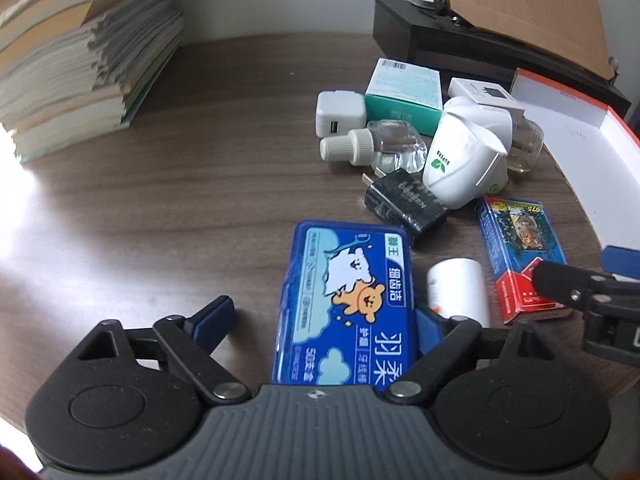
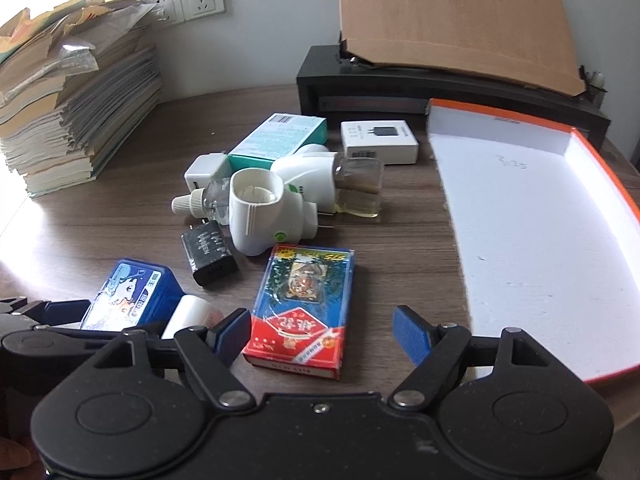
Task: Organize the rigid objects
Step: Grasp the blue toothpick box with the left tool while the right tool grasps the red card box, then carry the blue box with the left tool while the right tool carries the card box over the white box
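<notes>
A blue dental-floss box lies flat on the brown table between the jaws of my left gripper. The right pad sits at the box's side and the left pad stands clear of it, so the gripper is open. In the right wrist view a red and blue pack of playing cards lies between the fingers of my right gripper. That gripper is open, with its right pad well off the pack. The floss box shows at the left there.
A white roll, black charger, white plug-in vaporiser, clear bottle, white USB plug, teal box and small white box crowd the middle. An orange-rimmed white tray lies right, books left, a black stand behind.
</notes>
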`<action>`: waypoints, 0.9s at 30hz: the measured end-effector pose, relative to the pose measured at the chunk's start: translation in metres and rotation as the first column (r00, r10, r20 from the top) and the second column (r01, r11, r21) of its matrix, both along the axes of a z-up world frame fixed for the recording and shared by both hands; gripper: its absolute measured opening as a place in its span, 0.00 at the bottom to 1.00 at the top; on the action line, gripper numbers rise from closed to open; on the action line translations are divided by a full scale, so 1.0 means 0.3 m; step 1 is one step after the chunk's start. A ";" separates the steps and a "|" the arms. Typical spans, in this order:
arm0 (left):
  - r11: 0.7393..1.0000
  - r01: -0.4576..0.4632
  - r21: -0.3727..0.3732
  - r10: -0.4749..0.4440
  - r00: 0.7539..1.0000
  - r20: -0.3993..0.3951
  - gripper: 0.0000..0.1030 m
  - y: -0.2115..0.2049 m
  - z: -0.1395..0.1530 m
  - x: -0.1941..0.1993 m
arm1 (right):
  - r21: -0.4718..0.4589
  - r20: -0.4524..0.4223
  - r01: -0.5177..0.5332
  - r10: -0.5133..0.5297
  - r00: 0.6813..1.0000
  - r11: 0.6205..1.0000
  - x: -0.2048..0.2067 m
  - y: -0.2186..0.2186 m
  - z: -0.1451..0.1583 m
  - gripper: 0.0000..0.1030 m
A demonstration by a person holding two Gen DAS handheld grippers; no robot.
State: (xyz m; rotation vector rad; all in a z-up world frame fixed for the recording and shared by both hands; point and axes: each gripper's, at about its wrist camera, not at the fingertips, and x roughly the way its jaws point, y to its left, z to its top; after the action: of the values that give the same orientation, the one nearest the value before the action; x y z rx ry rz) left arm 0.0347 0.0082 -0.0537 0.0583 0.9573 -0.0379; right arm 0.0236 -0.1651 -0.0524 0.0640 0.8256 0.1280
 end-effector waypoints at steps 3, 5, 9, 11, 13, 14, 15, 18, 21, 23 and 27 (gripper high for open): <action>1.000 0.013 -0.001 -0.013 1.000 0.025 0.76 -0.002 0.003 0.002 | 0.008 -0.041 -0.008 0.008 0.999 1.000 0.041 0.017 -0.026 0.89; 1.000 0.017 -0.001 -0.017 0.999 0.044 0.65 -0.004 0.007 0.001 | 0.013 -0.059 -0.006 0.007 0.998 1.000 0.066 0.028 -0.045 0.89; 1.000 0.013 -0.014 -0.012 0.998 0.060 0.62 -0.004 0.010 0.005 | -0.021 -0.059 -0.012 0.011 0.998 1.000 0.102 0.058 -0.075 0.89; 1.000 0.011 -0.014 -0.010 0.998 0.065 0.62 -0.006 0.008 0.005 | -0.061 -0.030 -0.040 0.038 0.999 0.997 0.105 0.080 -0.079 0.75; 1.000 0.001 -0.021 0.001 0.998 0.070 0.62 -0.003 0.009 0.001 | -0.064 -0.021 -0.048 0.047 0.999 0.997 0.108 0.085 -0.070 0.69; 1.000 -0.005 -0.024 0.007 0.997 0.073 0.61 -0.001 0.012 -0.002 | -0.069 -0.026 -0.049 0.048 0.999 0.996 0.111 0.086 -0.067 0.69; 1.000 -0.008 -0.024 0.009 0.997 0.074 0.61 0.001 0.016 -0.004 | -0.066 -0.029 -0.048 0.047 0.998 0.997 0.111 0.082 -0.066 0.69; 0.999 -0.030 -0.032 0.032 0.996 0.087 0.61 0.008 0.035 -0.010 | -0.045 -0.019 -0.033 0.033 0.999 0.998 0.101 0.054 -0.050 0.69; 0.997 -0.054 -0.046 0.059 0.993 0.099 0.61 0.011 0.066 -0.015 | -0.039 0.010 -0.038 0.038 0.999 0.999 0.081 0.028 -0.017 0.69; 0.996 -0.070 -0.059 0.076 0.991 0.111 0.61 0.006 0.096 -0.022 | -0.029 0.023 -0.037 0.037 0.999 0.999 0.067 0.005 0.008 0.69; 0.994 -0.069 -0.086 0.080 0.987 0.141 0.61 -0.034 0.164 -0.033 | -0.020 0.054 -0.038 0.039 0.998 0.999 0.040 -0.059 0.067 0.69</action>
State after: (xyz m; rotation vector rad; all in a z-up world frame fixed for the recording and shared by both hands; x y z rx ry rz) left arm 0.0248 -0.0019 -0.0046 -0.0494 0.8118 -0.0035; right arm 0.0357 -0.1829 -0.0323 0.0270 0.7737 0.1575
